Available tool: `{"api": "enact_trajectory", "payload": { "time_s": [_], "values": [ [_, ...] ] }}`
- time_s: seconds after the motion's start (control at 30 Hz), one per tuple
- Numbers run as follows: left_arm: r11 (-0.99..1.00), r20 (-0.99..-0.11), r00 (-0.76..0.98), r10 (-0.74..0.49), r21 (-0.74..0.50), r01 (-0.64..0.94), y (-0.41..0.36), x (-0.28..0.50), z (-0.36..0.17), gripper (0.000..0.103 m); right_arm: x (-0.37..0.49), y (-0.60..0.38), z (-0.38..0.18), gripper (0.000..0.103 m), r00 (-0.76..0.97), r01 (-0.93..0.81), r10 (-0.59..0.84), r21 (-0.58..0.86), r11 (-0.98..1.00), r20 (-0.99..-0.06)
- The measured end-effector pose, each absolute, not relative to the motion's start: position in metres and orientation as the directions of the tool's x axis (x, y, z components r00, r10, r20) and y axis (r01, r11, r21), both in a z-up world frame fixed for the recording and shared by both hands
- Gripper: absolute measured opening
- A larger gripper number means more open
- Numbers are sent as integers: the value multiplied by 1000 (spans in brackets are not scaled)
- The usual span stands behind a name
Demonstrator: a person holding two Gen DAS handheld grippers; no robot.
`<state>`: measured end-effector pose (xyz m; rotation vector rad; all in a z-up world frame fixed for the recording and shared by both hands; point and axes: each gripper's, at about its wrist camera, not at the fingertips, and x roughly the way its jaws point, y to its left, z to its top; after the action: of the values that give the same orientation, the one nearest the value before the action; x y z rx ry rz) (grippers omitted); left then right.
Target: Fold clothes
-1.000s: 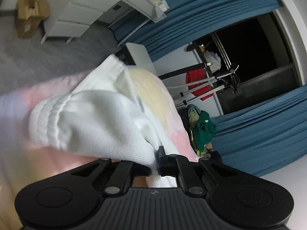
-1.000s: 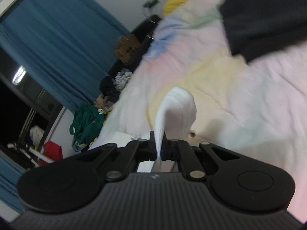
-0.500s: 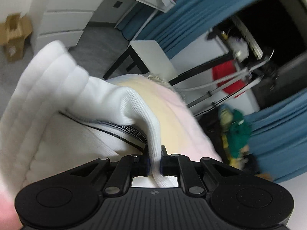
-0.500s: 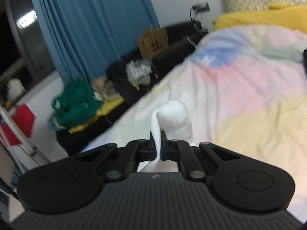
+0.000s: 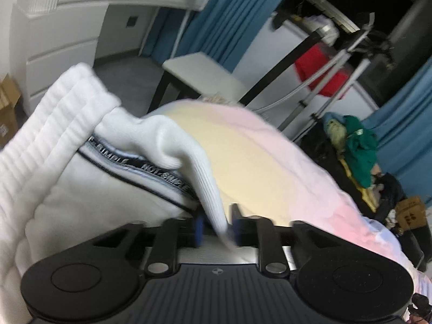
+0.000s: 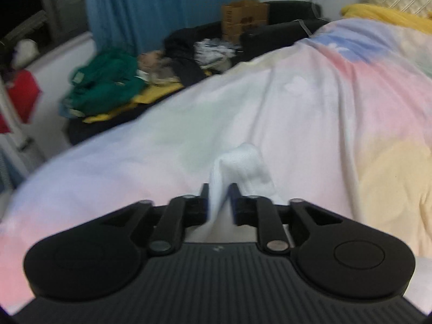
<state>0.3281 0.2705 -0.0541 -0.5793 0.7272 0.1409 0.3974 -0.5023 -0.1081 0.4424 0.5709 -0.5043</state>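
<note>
Left wrist view first: the left claw [image 5: 216, 225] has its fingers spread a bit, and a ribbed white strip of the garment [image 5: 89, 162] runs down through the gap between them. It's blurry there, but the strip sits against the right finger and the left one looks clear of it, so I'd call that claw loosened rather than pinching. The garment itself is thick white knit, bunched up on the left of the frame, with a ribbed cuff or waistband up top and a black-edged tape across it printed with something like "NOT SIMPLE". It's lying on the bed [image 5: 256, 156], over a pastel yellow and pink duvet.

Past the bed there's a white drawer unit [image 5: 59, 43], a small white stool with dark legs [image 5: 199, 73], blue curtains [image 5: 232, 13], something red hanging on a rack [image 5: 321, 73], and a green clothes heap [image 5: 359, 151].

Right wrist view: the right claw [image 6: 219, 199] also has a fold of the same white fabric [image 6: 243, 167] poking up between its fingers. The gap is narrow-ish, but there's visible space beside the cloth, so I honestly can't tell if it's gripping or just letting it rest there. The fold stands up off the duvet just in front of the claw. Behind it you get the green heap again, a cardboard box [image 6: 244, 16], and a yellow blanket or pillow [image 6: 388, 13] at the head of the bed.
</note>
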Motion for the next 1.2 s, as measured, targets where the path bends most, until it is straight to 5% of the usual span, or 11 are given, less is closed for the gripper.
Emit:
{"api": "enact_trajectory", "payload": {
  "time_s": [0.03, 0.2, 0.3, 0.53, 0.87, 1.0, 1.07, 1.13, 1.2],
  "values": [
    [842, -644, 762, -65, -445, -305, 269, 318, -47, 57, 386, -505, -101, 33, 745, 540, -287, 292, 790, -602],
    [852, -557, 826, -81, -470, -233, 253, 254, -18, 74, 301, -517, -69, 62, 825, 483, -214, 456, 747, -523],
    [803, -539, 836, -98, -540, -254, 252, 212, -21, 78, 242, -530, -72, 63, 864, 465, -175, 616, 636, -472],
    [645, -647, 750, -140, -634, -427, 282, 171, -47, 79, 158, -537, -124, 66, 882, 461, -90, 811, 359, -462],
    [534, -600, 790, -125, -712, -457, 301, 192, -100, 81, 187, -531, -168, 65, 878, 448, 14, 830, 332, -479],
    [487, -582, 805, -116, -740, -464, 309, 201, -121, 79, 208, -539, -174, 56, 901, 419, -50, 836, 355, -431],
    [474, -578, 812, -88, -741, -476, 311, 206, -128, 73, 213, -543, -180, 47, 907, 418, -91, 846, 330, -412],
    [475, -572, 818, -61, -737, -481, 310, 210, -130, 69, 219, -545, -184, 25, 902, 430, -118, 841, 328, -415],
    [480, -569, 821, -41, -732, -484, 309, 211, -129, 60, 226, -546, -182, 17, 901, 432, -135, 826, 360, -413]
  ]
}}
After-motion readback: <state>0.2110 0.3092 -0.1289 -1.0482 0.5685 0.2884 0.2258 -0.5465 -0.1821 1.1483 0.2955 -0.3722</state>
